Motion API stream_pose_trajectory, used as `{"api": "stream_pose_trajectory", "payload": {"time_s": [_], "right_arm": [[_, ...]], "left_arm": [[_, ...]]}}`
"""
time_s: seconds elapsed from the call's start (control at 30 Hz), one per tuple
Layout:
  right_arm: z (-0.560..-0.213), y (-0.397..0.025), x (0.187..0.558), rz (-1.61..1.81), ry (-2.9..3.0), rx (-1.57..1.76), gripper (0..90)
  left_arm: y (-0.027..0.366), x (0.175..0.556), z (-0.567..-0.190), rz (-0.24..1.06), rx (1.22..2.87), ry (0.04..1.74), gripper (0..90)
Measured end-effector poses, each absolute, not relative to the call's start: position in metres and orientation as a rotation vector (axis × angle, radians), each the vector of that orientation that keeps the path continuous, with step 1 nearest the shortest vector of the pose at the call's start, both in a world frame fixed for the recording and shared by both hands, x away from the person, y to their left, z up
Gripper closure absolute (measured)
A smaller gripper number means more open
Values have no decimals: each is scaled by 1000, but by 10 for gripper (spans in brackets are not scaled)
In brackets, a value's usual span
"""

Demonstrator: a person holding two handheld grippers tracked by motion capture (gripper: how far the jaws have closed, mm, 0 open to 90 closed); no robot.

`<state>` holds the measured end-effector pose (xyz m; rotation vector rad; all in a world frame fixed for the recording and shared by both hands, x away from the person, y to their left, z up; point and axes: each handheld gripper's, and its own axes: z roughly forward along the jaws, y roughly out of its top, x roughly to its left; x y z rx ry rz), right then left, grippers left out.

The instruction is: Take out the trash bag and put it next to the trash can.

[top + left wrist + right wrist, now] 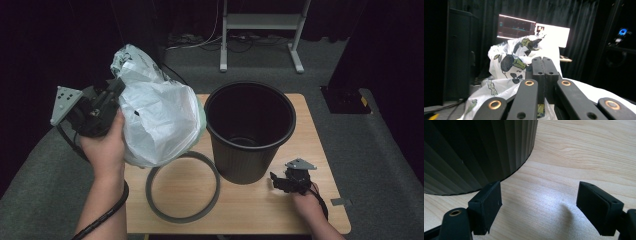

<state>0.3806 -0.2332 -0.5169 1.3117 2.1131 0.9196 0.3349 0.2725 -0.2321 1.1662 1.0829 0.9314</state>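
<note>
A crumpled white plastic bag [157, 120], printed with green and black shapes, is held aloft at the left centre of the high view, clamped between the closed jaws of the left gripper [116, 87]. Just right of it, a black ribbed plastic waste bin [250, 131] is seen standing upright at the frame's centre on the light wooden table [260, 207]. A grey plastic ring [183, 186] lies flat below the bag. At lower right, the right gripper [274, 181] is rested near the bin's base, jaws spread wide, nothing between them.
</note>
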Motion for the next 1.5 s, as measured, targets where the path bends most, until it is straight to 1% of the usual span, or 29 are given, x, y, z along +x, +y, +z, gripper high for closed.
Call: {"api": "stream_pose_trajectory", "payload": {"time_s": [0.13,0.43,0.9,1.07,1.17,1.27,1.5], "right_arm": [[-517,-231,380,930,2122,1308,202],[-518,-231,380,920,2142,1279,212],[-515,-230,380,926,2141,1261,213],[-513,-231,380,934,2139,1252,213],[-512,-232,380,945,2137,1252,213],[-512,-232,380,946,2137,1249,219],[-512,-233,379,936,2135,1241,220]], "left_arm": [[270,339,-234,950,1207,1085,900],[265,358,-250,910,1255,1100,899],[248,405,-281,944,1314,1097,899],[245,419,-295,916,1278,1128,899],[243,429,-307,928,1300,1127,899],[242,440,-316,900,1322,1129,899],[238,462,-327,896,1333,1147,899]]}}
